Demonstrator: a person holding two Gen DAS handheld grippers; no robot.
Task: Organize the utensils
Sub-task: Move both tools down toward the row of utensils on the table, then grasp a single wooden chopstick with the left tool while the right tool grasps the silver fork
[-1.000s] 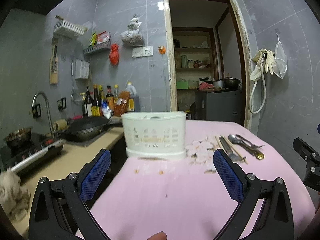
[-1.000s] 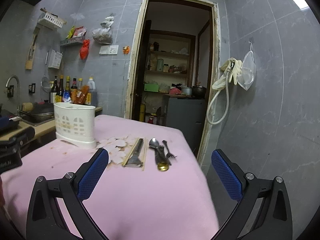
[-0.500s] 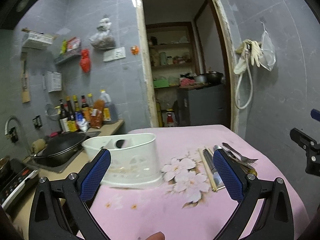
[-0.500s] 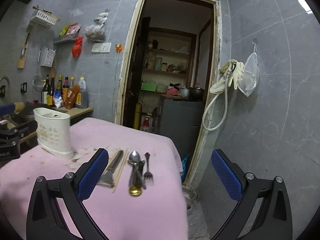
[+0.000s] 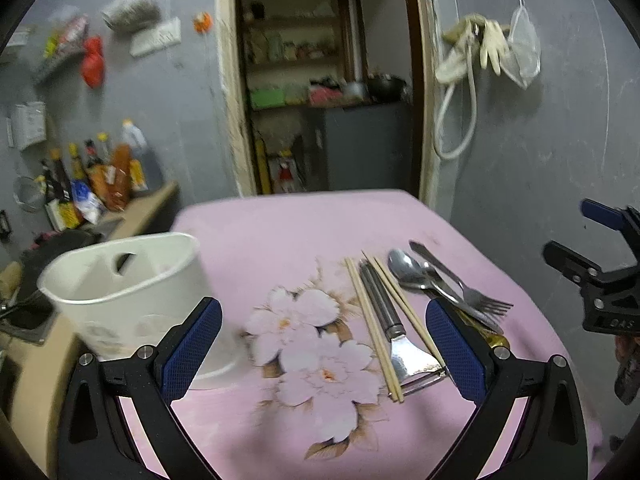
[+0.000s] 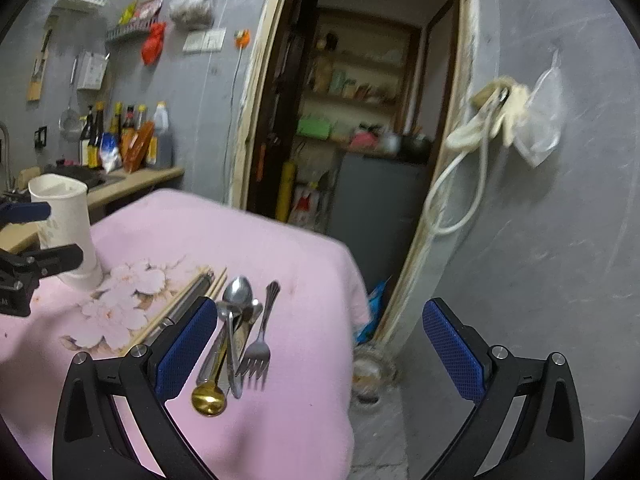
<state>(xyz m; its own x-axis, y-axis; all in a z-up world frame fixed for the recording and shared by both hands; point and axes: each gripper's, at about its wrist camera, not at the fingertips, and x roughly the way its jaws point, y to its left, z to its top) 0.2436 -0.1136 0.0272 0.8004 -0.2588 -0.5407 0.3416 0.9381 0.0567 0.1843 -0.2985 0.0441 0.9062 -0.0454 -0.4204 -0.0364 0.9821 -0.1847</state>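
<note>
A white utensil holder [image 5: 132, 296] stands at the left of the pink flowered tablecloth [image 5: 280, 232]; it also shows in the right wrist view [image 6: 64, 220]. To its right lie wooden chopsticks [image 5: 370, 320], a steel peeler [image 5: 394, 332], a silver spoon [image 5: 408, 270], a fork [image 5: 464, 280] and a gold-bowled spoon [image 6: 208, 398]. My left gripper [image 5: 320, 344] is open and empty above the flower print. My right gripper [image 6: 320, 352] is open and empty, its left finger [image 6: 184, 344] just above the spoons and fork [image 6: 258, 344].
The table's right edge [image 6: 352, 320] drops to the floor by an open doorway [image 6: 352, 120]. A counter with bottles [image 5: 92, 184] and a wok lies left of the table. A hose and gloves [image 5: 472, 48] hang on the right wall.
Both grippers have moved forward and tilted down toward the table. The utensils and holder now look closer and lower in both views. Both grippers stay open.
</note>
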